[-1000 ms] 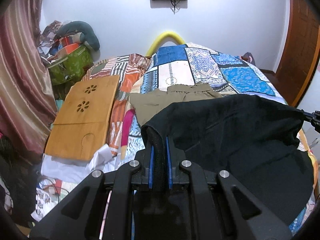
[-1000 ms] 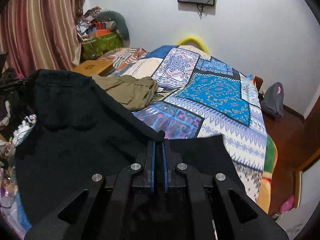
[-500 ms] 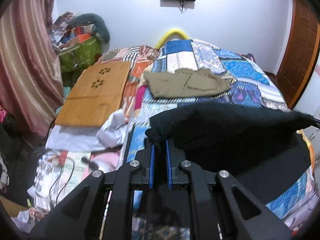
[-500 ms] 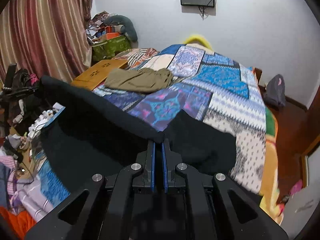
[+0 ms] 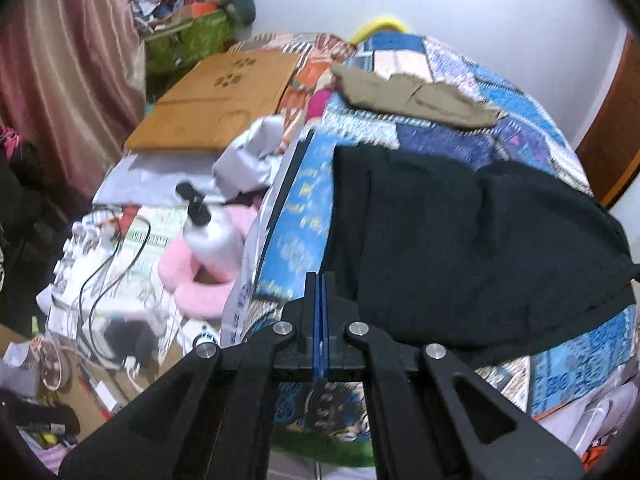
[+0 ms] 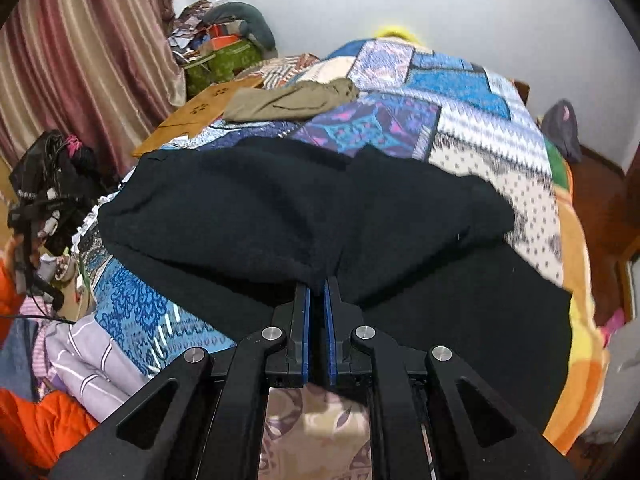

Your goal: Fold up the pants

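The black pants (image 5: 460, 240) lie spread over the near corner of the patchwork bed (image 5: 500, 100), partly hanging over its edge. They also fill the middle of the right wrist view (image 6: 280, 216). My left gripper (image 5: 321, 280) is shut with nothing between its blue pads, just left of the pants' edge. My right gripper (image 6: 316, 286) has its jaws slightly parted, with a fold of the black cloth at the tips; whether it still grips is unclear.
Folded khaki pants (image 5: 412, 96) lie farther up the bed, also in the right wrist view (image 6: 292, 100). A wooden lap table (image 5: 216, 100), pump bottle (image 5: 208, 228), pink slippers (image 5: 196, 280) and cables clutter the floor on the left. Curtains (image 6: 80, 60) hang left.
Both grippers lowered the black pants from mid-air onto the bed and pulled back toward its near edge. The left gripper has let go of the cloth. The right jaws have parted slightly.
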Demonstrator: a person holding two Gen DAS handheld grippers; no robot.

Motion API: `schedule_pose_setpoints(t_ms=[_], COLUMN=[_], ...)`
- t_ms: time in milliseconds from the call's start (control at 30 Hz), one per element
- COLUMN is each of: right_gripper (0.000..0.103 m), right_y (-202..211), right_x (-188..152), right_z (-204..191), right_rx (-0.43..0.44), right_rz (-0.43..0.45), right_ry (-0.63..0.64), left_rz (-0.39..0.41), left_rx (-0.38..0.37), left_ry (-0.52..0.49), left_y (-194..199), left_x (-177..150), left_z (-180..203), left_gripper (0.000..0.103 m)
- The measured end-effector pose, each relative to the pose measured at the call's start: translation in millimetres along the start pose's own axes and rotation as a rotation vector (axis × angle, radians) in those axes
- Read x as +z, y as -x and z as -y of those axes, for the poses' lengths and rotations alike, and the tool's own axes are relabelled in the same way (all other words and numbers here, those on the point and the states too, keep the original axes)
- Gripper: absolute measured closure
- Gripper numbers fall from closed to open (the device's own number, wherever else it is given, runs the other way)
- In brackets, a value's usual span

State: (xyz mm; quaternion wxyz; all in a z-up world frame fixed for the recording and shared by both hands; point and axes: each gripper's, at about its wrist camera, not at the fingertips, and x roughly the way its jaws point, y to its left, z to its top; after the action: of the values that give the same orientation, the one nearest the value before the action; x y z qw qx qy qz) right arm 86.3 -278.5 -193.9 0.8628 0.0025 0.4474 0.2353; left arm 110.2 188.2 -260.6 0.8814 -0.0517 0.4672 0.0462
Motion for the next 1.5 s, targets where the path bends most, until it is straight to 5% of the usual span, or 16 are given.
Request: schedule_pose_setpoints(t_ms=[367, 500, 700, 967, 1400, 1467, 1500], right_gripper=[0.077, 0.06, 0.039, 0.038, 0.038, 0.045, 0.057], right_y=[35, 45, 27, -44, -166, -168, -168], right_x=[2, 24, 70, 122, 140, 142, 144], right_z=[26, 38, 43, 48, 64, 71, 73], right_rx=[-0.097, -0.142, -0.189, -0.197, -0.06, -0.023, -0.02], right_rz=[0.0, 0.041, 0.06, 0.0, -0.302, -0.312, -0.313], right_ry=[-0.064, -0.076, -0.059, -0.019, -0.024, -0.043, -0.045], left_rz=[0.012, 0.022, 0.056, 0.057, 0.013, 0.006, 0.003], left_rx=[-0.022, -0.045, -0.037, -0.046, -0.074, -0.072, -0.074], left_ry=[-0.095, -0.124, -0.169, -0.212, -0.26, -0.269, -0.272], left_y=[3, 1, -11, -46, -106, -112, -114], left_x=[42, 68, 101, 128, 142, 140, 138], left_z=[46, 73, 113, 155, 182, 185, 186], left_gripper=[0.099, 0.095, 0.067, 0.045, 0.043, 0.043, 0.043])
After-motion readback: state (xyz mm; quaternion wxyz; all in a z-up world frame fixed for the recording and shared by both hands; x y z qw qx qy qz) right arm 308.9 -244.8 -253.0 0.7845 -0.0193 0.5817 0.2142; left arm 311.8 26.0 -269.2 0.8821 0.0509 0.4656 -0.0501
